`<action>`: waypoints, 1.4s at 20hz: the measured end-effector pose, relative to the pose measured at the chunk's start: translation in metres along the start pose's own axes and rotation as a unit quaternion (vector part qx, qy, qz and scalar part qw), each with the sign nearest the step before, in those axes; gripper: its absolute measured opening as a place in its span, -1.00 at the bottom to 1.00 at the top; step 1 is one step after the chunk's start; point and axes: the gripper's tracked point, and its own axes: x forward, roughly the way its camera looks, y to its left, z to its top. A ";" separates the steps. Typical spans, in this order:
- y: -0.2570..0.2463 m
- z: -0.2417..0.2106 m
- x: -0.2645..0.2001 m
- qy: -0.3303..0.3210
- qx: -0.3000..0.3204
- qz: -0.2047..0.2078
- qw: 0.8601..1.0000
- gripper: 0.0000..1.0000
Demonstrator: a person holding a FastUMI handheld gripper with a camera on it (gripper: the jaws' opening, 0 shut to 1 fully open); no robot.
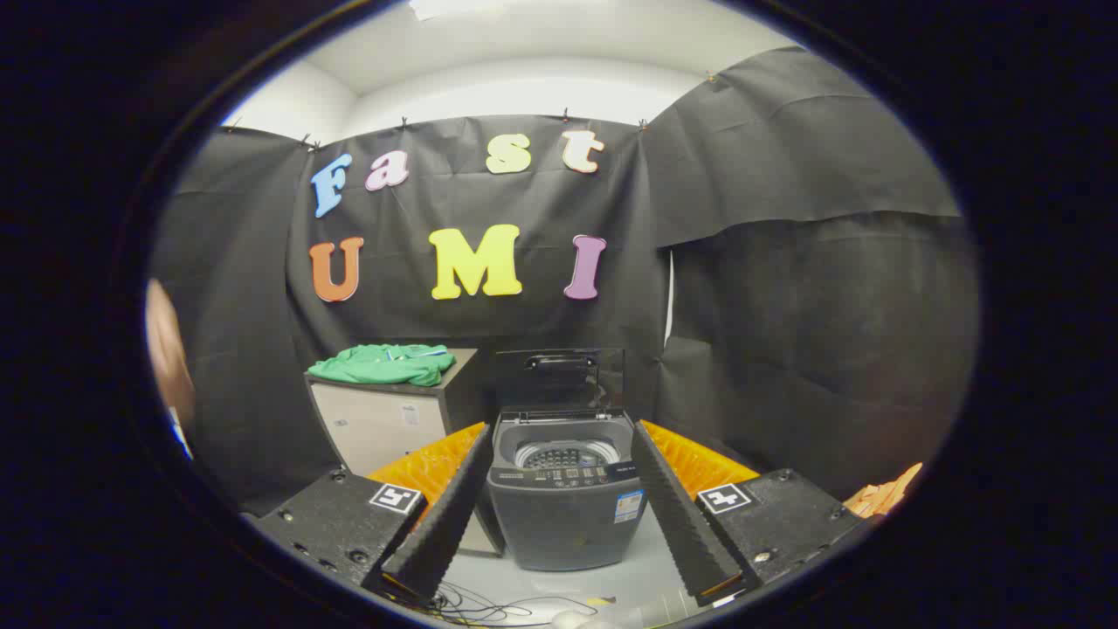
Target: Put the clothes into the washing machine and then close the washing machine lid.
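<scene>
One green garment lies on the counter; washing machine lid up, drum bare; tool fingers apart

The handheld two-finger gripper is held level and pointing straight ahead, its fingers spread wide apart and gripping nothing. Each ridged finger angles outward from the tips back to its block-shaped mount. Both pads are bare.

Fisheye on hand-held gripper, level, facing washing machine and booth wall, some way back
</scene>
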 end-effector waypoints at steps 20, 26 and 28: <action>0.000 0.021 0.015 -0.012 0.002 -0.018 1.000 1.00; 0.043 0.061 0.054 0.000 0.010 0.011 1.000 1.00; 0.067 0.079 0.078 0.002 0.006 0.035 0.999 1.00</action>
